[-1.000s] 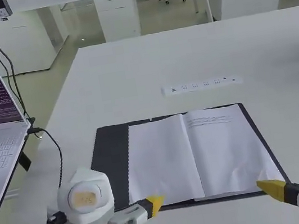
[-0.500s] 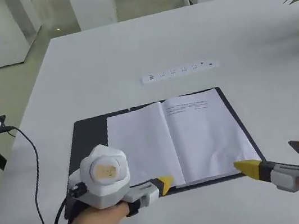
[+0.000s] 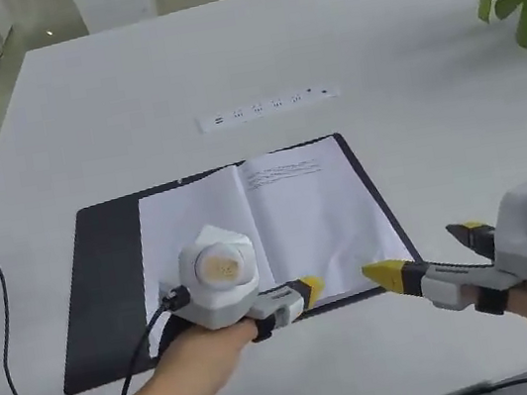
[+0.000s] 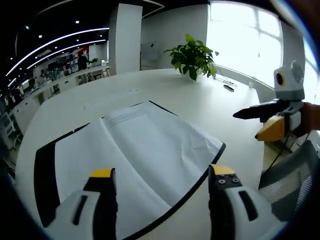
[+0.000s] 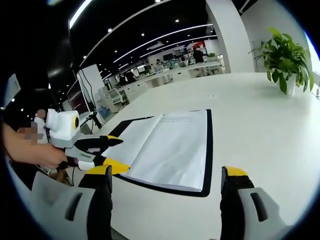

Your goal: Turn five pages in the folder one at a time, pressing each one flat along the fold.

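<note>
Folder (image 3: 286,214) lies open on the white table (image 3: 124,79), toward its near edge. Left hand-held gripper (image 4: 162,172) sits at the folder's near edge, jaws wide apart, empty. Right hand-held gripper (image 5: 168,173) is just off the near right corner, jaws spread, gripping nothing. Power strip (image 3: 267,108) lies beyond the folder.

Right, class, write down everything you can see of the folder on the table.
The folder lies open, flat on the white table: black cover, left inside bare, white pages meeting at a fold, printed lines atop the right page. The left gripper and right gripper, both open, hover at its near edge; contact unclear.
</note>
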Motion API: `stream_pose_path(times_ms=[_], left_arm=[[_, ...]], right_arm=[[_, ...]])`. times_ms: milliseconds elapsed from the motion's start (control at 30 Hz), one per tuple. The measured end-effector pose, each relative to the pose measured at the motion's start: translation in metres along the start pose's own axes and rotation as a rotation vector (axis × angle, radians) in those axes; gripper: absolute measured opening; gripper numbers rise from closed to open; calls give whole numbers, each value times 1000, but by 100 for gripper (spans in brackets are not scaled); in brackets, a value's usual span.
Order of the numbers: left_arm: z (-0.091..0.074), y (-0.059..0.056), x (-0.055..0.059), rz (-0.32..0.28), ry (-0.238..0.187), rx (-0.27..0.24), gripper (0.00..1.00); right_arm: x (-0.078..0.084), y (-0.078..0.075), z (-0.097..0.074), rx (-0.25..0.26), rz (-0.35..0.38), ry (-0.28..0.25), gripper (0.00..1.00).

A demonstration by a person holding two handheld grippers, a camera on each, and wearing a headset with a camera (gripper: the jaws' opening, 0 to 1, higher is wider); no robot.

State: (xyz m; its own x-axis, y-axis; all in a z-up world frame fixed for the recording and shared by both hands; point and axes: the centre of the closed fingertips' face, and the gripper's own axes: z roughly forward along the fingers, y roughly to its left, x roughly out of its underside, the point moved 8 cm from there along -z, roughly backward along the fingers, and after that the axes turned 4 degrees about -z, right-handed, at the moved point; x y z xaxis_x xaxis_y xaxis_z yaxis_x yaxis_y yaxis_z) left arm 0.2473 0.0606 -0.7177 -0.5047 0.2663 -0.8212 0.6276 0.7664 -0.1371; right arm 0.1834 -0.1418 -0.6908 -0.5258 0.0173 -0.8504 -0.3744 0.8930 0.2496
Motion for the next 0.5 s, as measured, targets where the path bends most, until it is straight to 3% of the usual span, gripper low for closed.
stream_pose_path(times_ms=[233, 500], left_arm=[[32, -16, 0, 33, 28, 36, 71], [53, -29, 0, 40, 42, 50, 69]], right_arm=[[2, -2, 4, -14, 9, 2, 88], [4, -7, 9, -23, 17, 1, 85]])
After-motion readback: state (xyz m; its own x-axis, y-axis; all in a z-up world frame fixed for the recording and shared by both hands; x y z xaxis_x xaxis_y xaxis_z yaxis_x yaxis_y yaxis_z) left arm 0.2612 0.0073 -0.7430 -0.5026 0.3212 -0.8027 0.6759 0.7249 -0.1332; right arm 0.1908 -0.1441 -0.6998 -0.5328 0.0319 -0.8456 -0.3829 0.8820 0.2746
